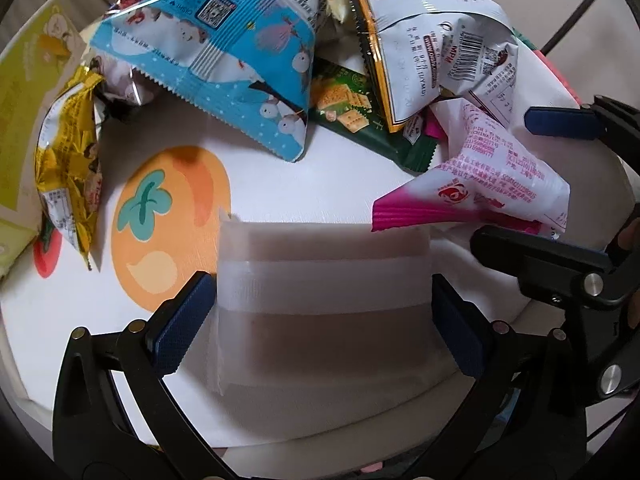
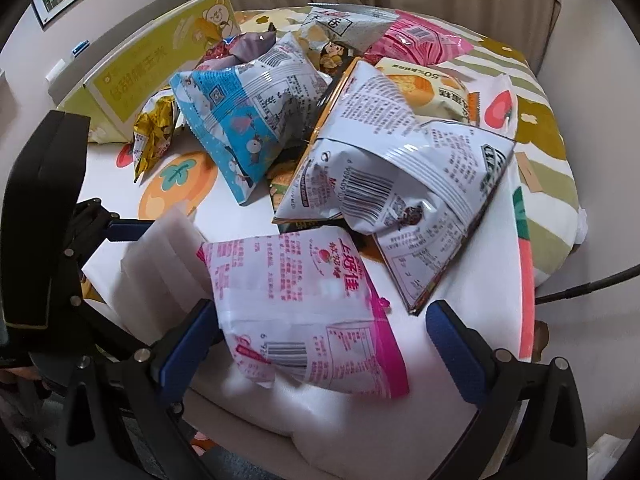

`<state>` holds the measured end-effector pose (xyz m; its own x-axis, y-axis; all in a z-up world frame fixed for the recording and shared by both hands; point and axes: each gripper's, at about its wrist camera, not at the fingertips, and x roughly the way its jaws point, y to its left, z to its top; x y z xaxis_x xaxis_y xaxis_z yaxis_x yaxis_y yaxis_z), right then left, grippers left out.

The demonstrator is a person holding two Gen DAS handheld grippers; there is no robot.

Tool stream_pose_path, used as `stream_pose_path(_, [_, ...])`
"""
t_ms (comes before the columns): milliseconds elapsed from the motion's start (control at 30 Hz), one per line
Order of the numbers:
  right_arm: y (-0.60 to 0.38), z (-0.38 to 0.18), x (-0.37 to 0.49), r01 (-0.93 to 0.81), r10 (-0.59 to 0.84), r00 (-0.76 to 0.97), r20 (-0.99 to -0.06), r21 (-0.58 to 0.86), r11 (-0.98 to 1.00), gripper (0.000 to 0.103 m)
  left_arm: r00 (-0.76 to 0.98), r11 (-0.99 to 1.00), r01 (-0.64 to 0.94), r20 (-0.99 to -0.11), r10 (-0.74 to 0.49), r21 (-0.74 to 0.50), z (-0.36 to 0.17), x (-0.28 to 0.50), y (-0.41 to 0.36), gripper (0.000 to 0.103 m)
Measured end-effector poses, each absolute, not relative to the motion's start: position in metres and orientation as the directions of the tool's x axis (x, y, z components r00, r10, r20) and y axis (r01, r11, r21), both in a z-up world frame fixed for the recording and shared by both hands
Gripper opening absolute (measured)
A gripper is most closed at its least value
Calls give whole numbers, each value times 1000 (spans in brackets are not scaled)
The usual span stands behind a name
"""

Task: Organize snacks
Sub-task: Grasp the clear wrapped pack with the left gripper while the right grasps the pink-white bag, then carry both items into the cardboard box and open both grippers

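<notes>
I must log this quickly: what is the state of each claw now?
Left claw: closed on the translucent plastic bag.
Right claw: open around the pink snack packet, not gripping.

The left gripper point(image 1: 324, 324) has its blue pads pressed against the two sides of a translucent white box point(image 1: 324, 300), which stands on a white cloth point(image 1: 312, 184) printed with an orange fruit point(image 1: 168, 220). Beyond the box lies a heap of snack bags: a blue bag point(image 1: 236, 60) on top at the middle, a gold bag point(image 1: 70, 168) at the left by a yellow-green carton point(image 1: 24, 92), a green cracker packet point(image 1: 360, 116) under a large white bag point(image 1: 432, 36). At the right, the right gripper point(image 1: 560, 184) reaches in with its fingers parted around the corner of a pink-and-white bag point(image 1: 492, 188).
</notes>
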<state>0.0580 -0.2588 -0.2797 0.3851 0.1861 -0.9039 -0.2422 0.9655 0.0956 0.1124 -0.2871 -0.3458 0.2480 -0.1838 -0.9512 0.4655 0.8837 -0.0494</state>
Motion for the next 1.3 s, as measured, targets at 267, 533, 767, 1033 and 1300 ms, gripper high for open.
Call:
stream_pose_path(267, [-254,-285,60,-230,164,373,-913,81,970,100,267,868,496,-951,-157,-4,-338,107,-302,80])
stream_pose_path(533, [-240,-290,55,-255,80,374,-924,-20,967,91,265,883,469,-954,-138,2,-338,112,-292,79])
stream_pose_path(767, [-225,-288,45,-272,45,394,-918,-70,960,82,260,899,439,-958,-120,6,-334,104,-245,79])
stream_pose_path(1033, [-220,-303,41,-239,78,342,-937,-6,971,68,247,905,426,-961,-127,-10,-340,106,-219,78])
stream_pose_path(1300, [-220,-301,39,-195,118,366,-923,48,980,50,250,911,411,-958,-143,-29,-337,114,-195,73])
